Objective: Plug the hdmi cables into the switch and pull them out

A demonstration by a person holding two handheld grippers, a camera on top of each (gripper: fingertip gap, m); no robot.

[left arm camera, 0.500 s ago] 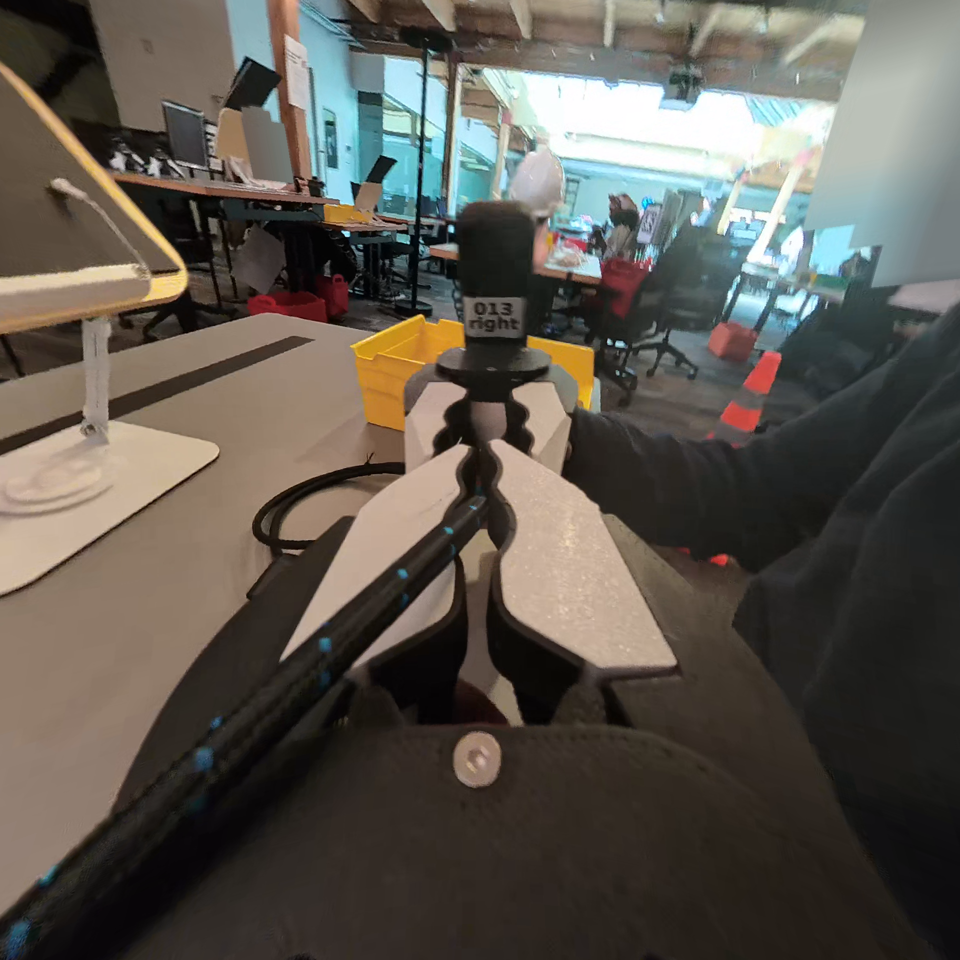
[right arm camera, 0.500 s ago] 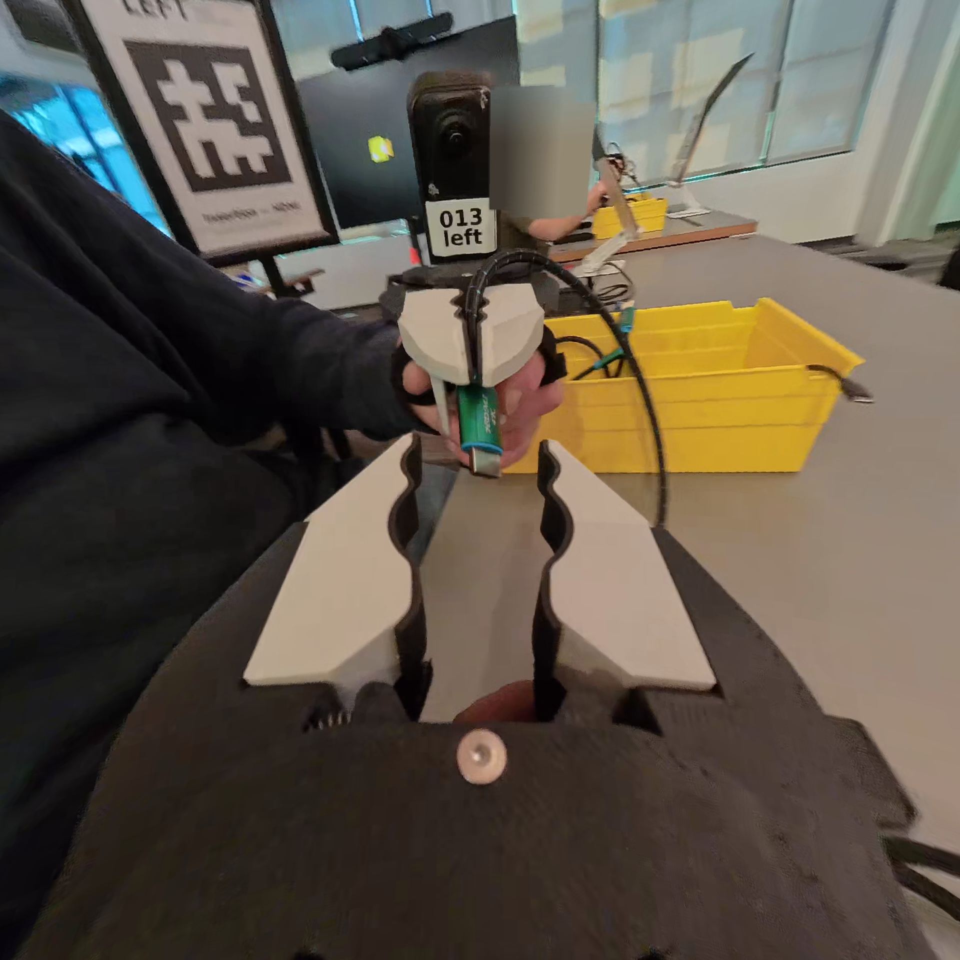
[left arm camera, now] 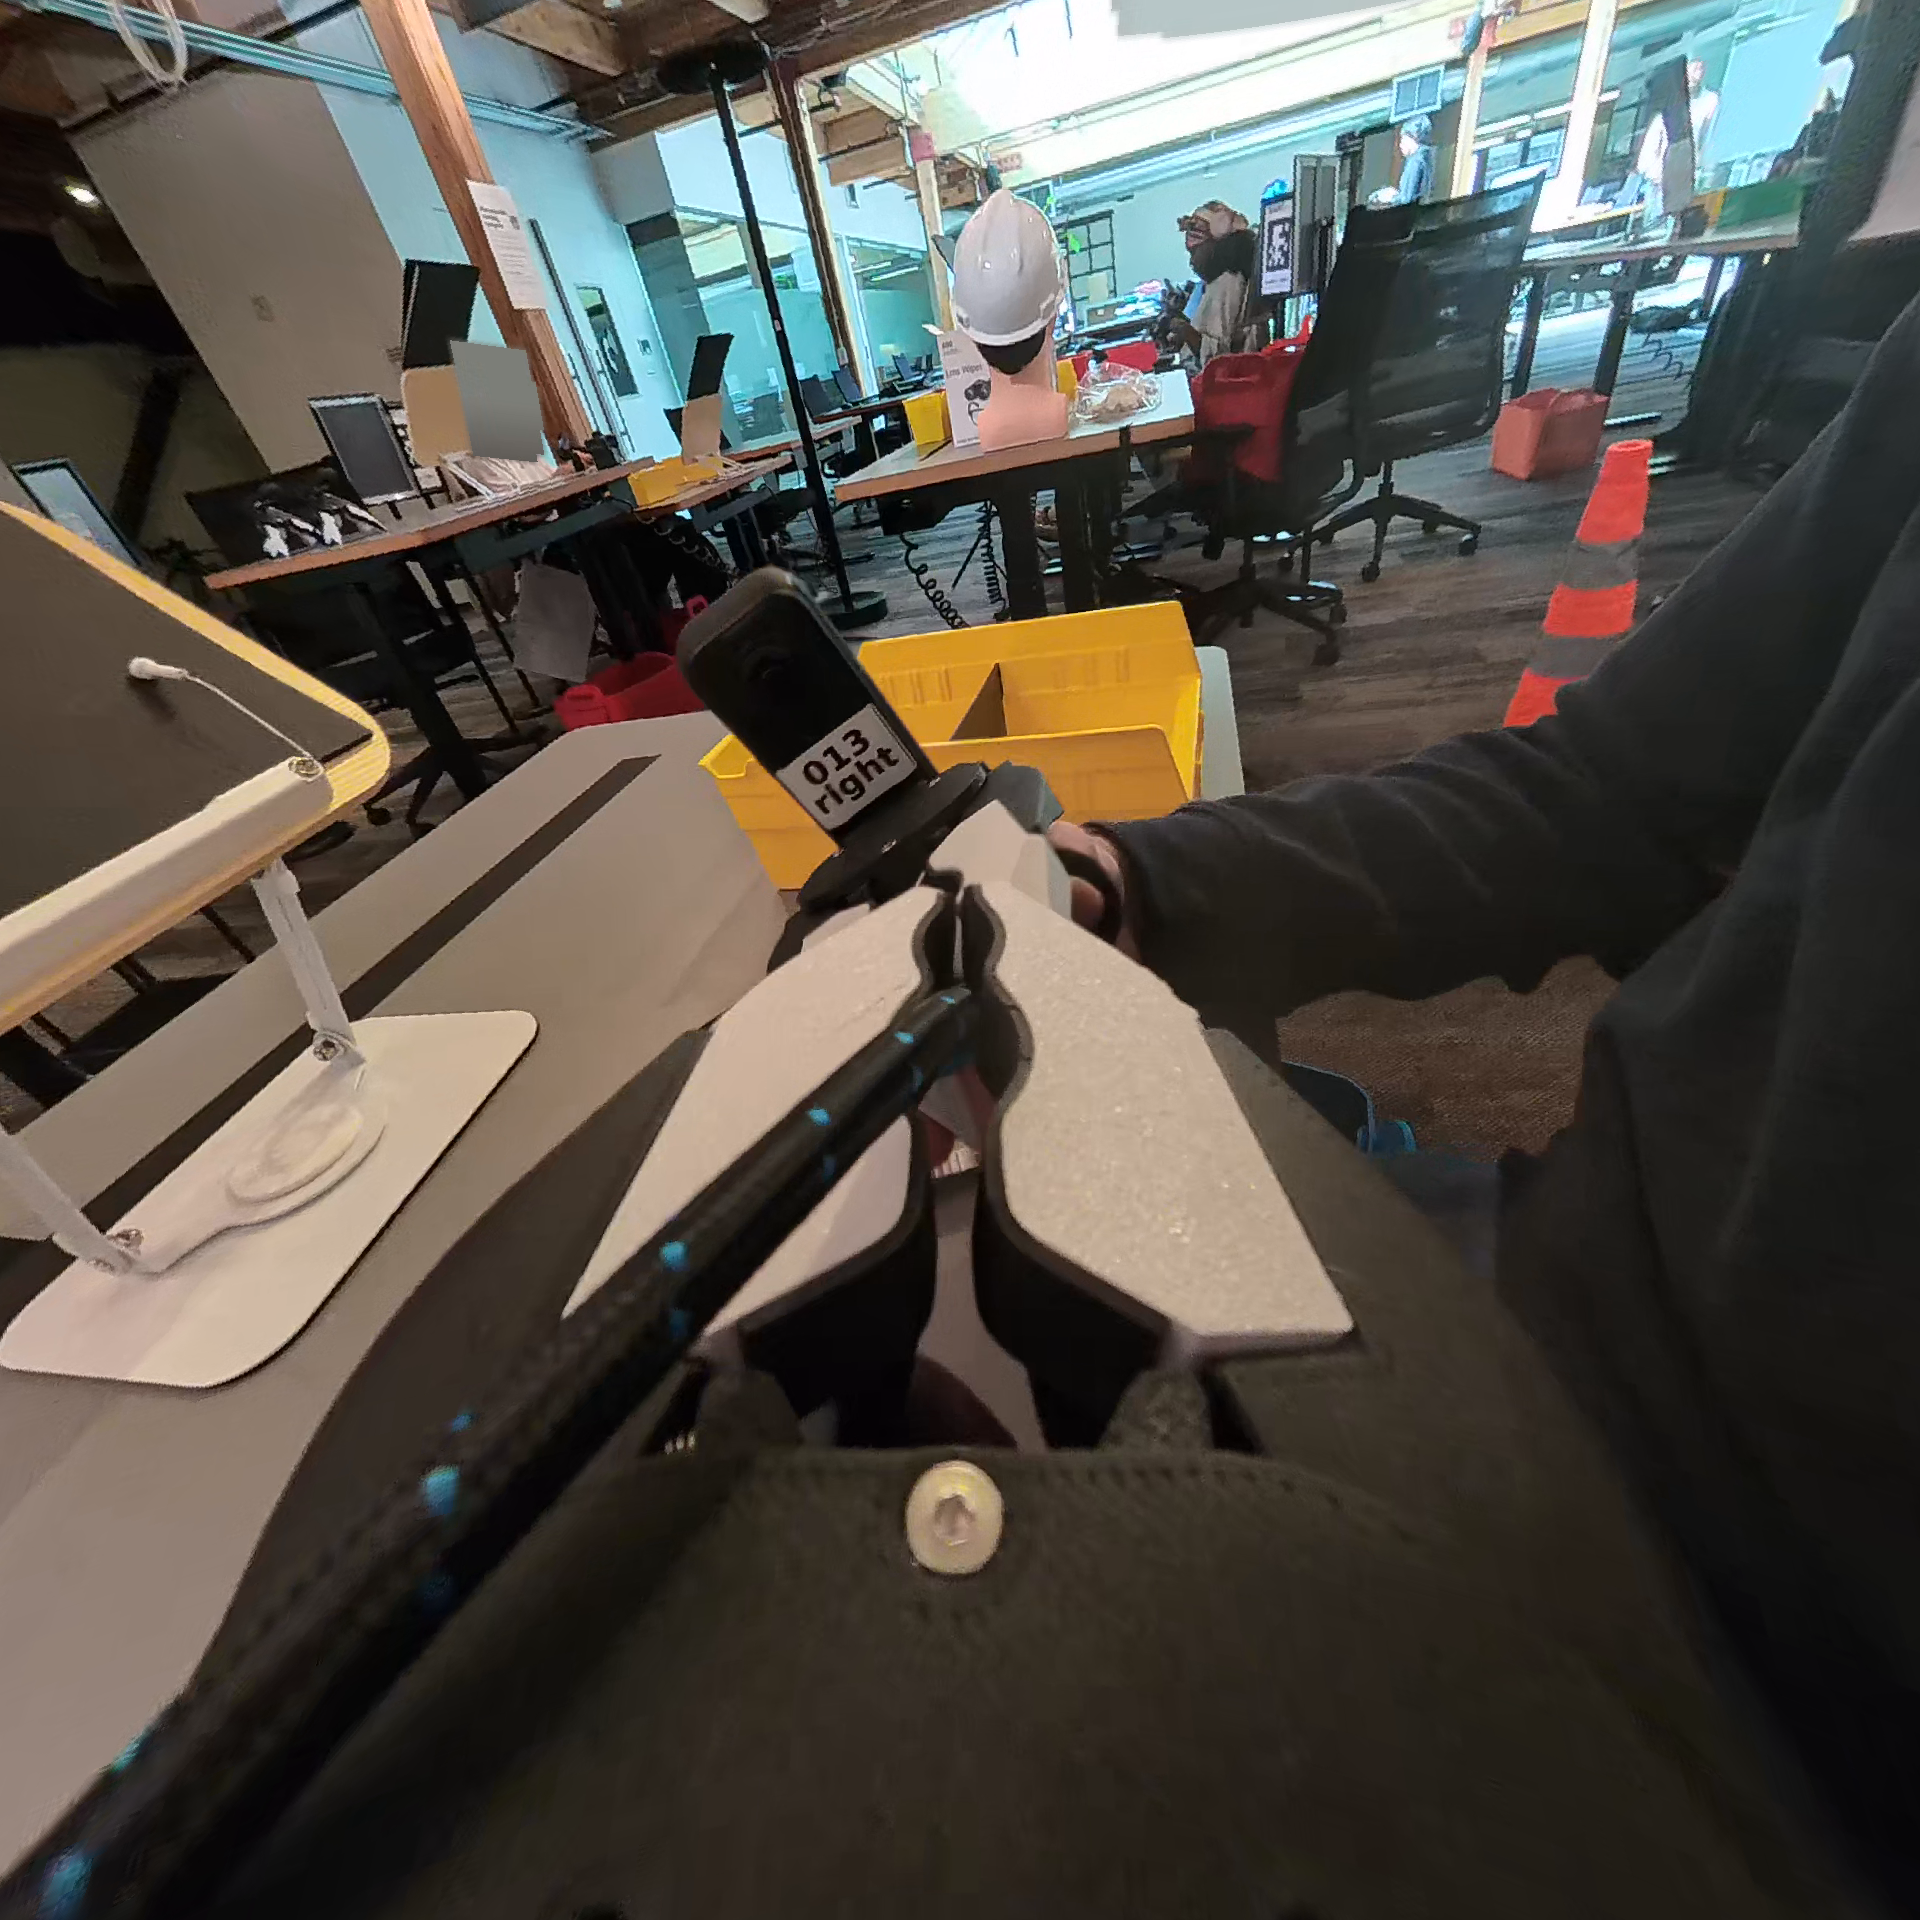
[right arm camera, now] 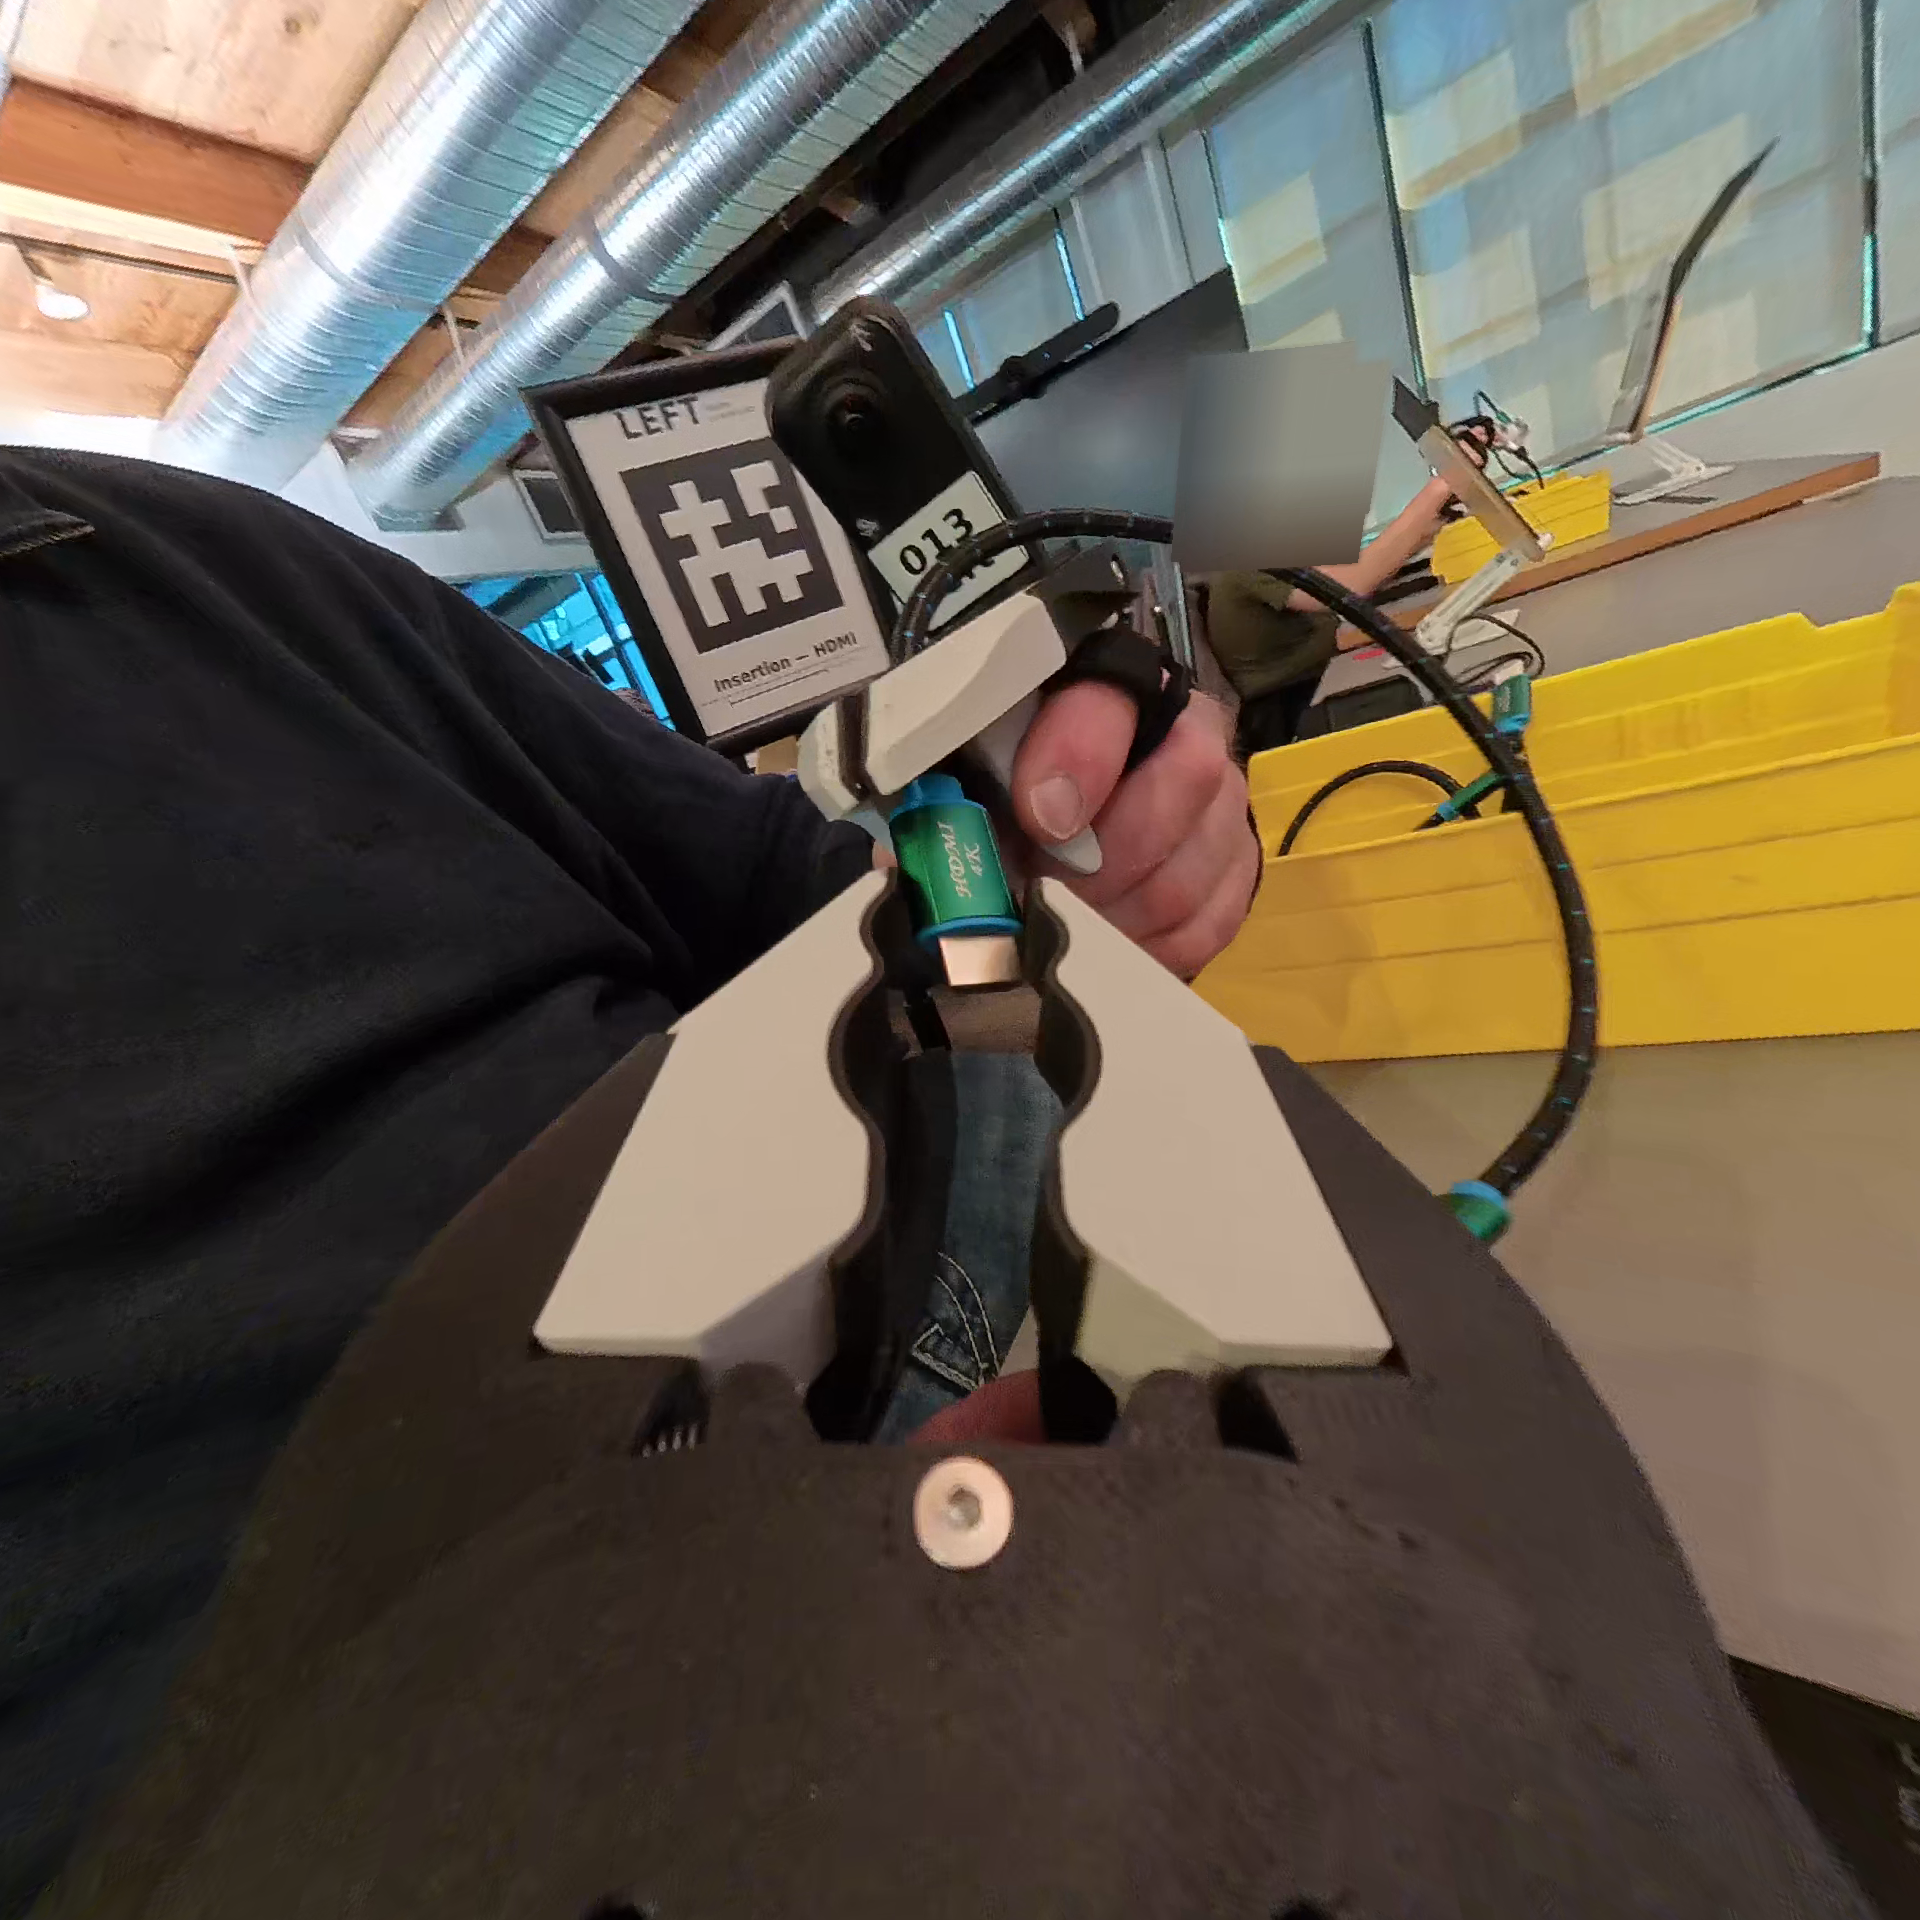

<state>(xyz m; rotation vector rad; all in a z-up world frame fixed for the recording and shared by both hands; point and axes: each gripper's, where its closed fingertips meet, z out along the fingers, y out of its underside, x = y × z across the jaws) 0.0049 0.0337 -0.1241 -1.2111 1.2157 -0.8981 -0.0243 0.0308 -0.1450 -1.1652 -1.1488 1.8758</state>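
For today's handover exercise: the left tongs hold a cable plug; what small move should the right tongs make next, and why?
Probably close the right tongs on the green plug: they are open, the plug sits between their tips, and the left tongs grip only the cable behind it.

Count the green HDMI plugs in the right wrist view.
4 green plugs: one in the left gripper's jaws, two in the yellow bin, one low on the looping cable. The bin may hide more.

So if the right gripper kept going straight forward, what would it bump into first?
Probably the green HDMI plug held by the left gripper. The plug already sits between the open right gripper's fingertips, though depth is unclear.
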